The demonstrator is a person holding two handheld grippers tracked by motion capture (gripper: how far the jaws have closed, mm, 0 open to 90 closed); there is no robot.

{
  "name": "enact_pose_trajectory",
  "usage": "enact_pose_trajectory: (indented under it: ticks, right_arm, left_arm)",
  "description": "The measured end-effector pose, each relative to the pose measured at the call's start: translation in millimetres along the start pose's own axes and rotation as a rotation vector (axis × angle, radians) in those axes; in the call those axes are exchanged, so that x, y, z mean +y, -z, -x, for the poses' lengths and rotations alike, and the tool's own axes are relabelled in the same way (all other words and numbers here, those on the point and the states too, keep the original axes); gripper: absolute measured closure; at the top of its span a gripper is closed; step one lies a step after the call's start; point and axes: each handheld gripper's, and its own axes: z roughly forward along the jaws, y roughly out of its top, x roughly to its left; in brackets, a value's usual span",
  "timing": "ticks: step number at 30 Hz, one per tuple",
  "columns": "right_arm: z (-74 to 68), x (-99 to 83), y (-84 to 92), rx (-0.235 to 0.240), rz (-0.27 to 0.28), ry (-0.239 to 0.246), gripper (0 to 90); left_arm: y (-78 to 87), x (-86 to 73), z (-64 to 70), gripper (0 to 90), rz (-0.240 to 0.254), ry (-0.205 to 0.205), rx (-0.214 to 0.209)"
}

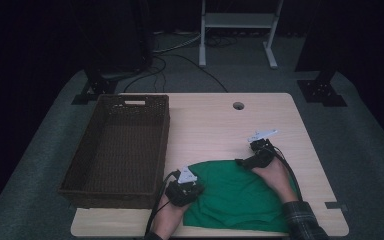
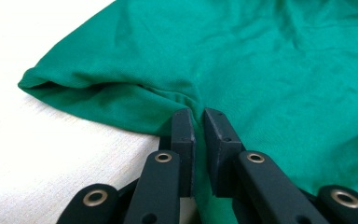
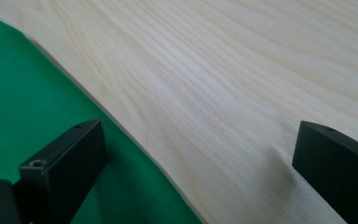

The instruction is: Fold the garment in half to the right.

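Green cloth pinched at one edge on the table

The left gripper [image 2: 196, 116] is clamped on a fold of the green cloth [image 1: 235, 192] near the table's [image 1: 215, 125] front edge; the right gripper [image 3: 198, 154] stands wide apart over the cloth's far edge.

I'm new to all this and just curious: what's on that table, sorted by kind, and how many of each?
Green cloth: 1
Brown wicker basket: 1
Handheld grippers: 2, the left gripper pinching the cloth, the right gripper open at the cloth's edge
Total: 4
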Motion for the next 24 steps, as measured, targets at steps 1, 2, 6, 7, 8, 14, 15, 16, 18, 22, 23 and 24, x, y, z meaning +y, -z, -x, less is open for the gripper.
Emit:
enact_pose_trajectory:
  ticks: [1, 2, 6, 7, 8, 14, 15, 16, 18, 22, 23, 24]
  right_arm:
    - [0.6, -0.7, -1.9, 0.003, -0.004, 0.000, 1.5]
    - [0.3, -1.2, -4.0, -0.002, -0.007, 0.001, 0.0]
    - [-0.9, -1.4, -5.6, -0.015, 0.000, -0.009, 0.0]
    - [-0.9, -1.5, -5.8, -0.016, 0.002, -0.011, 0.0]
    - [-0.8, -1.7, -5.9, -0.017, 0.004, -0.011, 0.0]
    - [-4.4, 0.1, -9.3, -0.024, 0.020, -0.017, 0.0]
    - [-5.0, 0.6, -9.9, -0.024, 0.022, -0.018, 0.0]
    - [-5.9, 1.0, -10.5, -0.026, 0.023, -0.023, 0.0]
    - [-6.8, 2.1, -11.6, -0.028, 0.025, -0.019, 0.0]
    - [-9.3, 5.3, -14.6, -0.026, 0.025, -0.017, 0.0]
    - [-10.3, 6.3, -15.5, -0.025, 0.024, -0.020, 0.0]
    - [-11.2, 7.6, -16.7, -0.024, 0.025, -0.018, 0.0]
  left_arm:
    - [0.2, 0.0, 0.1, 83.2, 0.003, 0.004, -0.001]
    - [0.5, 0.2, 0.4, 83.3, 0.007, 0.004, 0.000]
    - [6.5, 3.6, 0.6, 84.0, 0.052, 0.019, -0.008]
    - [8.3, 5.1, 1.0, 84.1, 0.065, 0.024, -0.013]
    - [10.4, 6.5, 1.5, 84.2, 0.077, 0.024, -0.016]
    - [22.6, 18.6, 3.4, 84.5, 0.138, 0.023, -0.033]
    - [24.0, 20.5, 3.8, 84.5, 0.148, 0.024, -0.038]
    - [24.7, 22.2, 4.0, 84.6, 0.157, 0.029, -0.046]
    - [25.2, 24.8, 4.5, 84.6, 0.166, 0.038, -0.064]
    - [26.9, 33.2, 9.0, 84.7, 0.190, 0.026, -0.079]
    - [27.5, 35.7, 10.0, 84.7, 0.193, 0.022, -0.083]
    - [28.2, 38.2, 10.5, 84.7, 0.199, 0.019, -0.088]
